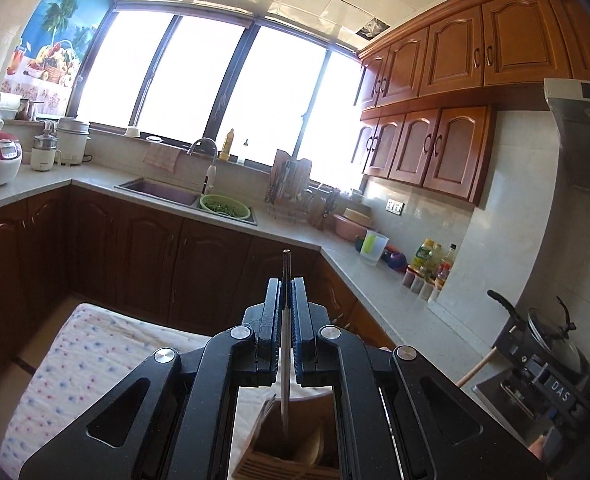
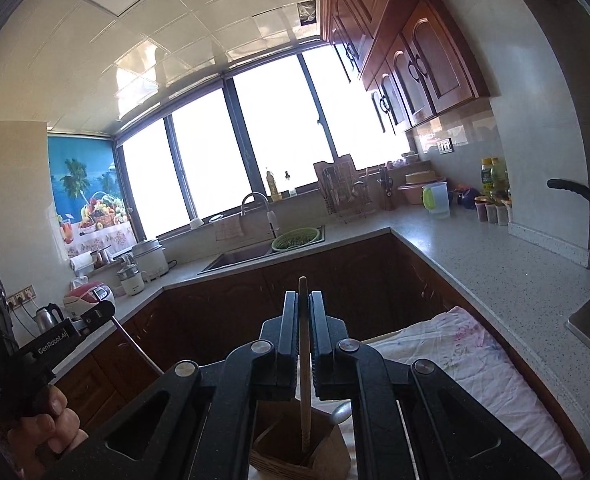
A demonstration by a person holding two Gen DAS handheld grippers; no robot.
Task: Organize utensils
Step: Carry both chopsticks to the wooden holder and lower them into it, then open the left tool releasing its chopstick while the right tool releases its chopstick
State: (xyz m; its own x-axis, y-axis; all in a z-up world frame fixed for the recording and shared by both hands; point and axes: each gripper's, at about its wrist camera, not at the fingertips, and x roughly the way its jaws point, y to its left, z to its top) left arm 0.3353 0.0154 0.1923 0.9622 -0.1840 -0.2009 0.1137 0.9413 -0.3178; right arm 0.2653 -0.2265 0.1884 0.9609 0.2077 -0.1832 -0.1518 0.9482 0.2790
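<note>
Starting at the left, the left gripper (image 1: 286, 292) is clamped on a thin metal utensil (image 1: 285, 344), its jaws drawn nearly together with only the flat steel shank between the pads. The shank runs upright through the grip: its handle end pokes out past the fingertips, and its lower end hangs into the wooden holder (image 1: 291, 456) that stands on the patterned cloth (image 1: 75, 364) below. Holding it by the shank, lengthwise along the fingers, keeps the piece plumb so it can pass through the holder's mouth without scraping the walls. What kind of utensil it is cannot be told, since its working end is hidden inside the holder. Further right, the right gripper (image 2: 304, 300) is likewise pinched narrow, here on a wooden stick (image 2: 304, 364), probably the handle of a spoon or similar tool. That stick also stands upright, top end clear of the fingertips, lower end down in the wooden holder (image 2: 295, 460); a rounded metal piece (image 2: 341, 412) shows at the holder's right rim. The person's hand (image 2: 47, 428) gripping the left tool appears at the left edge of the right view. Both utensils therefore share one holder, one per gripper, so the two grips probably need to stay apart to avoid collision above the opening.
</note>
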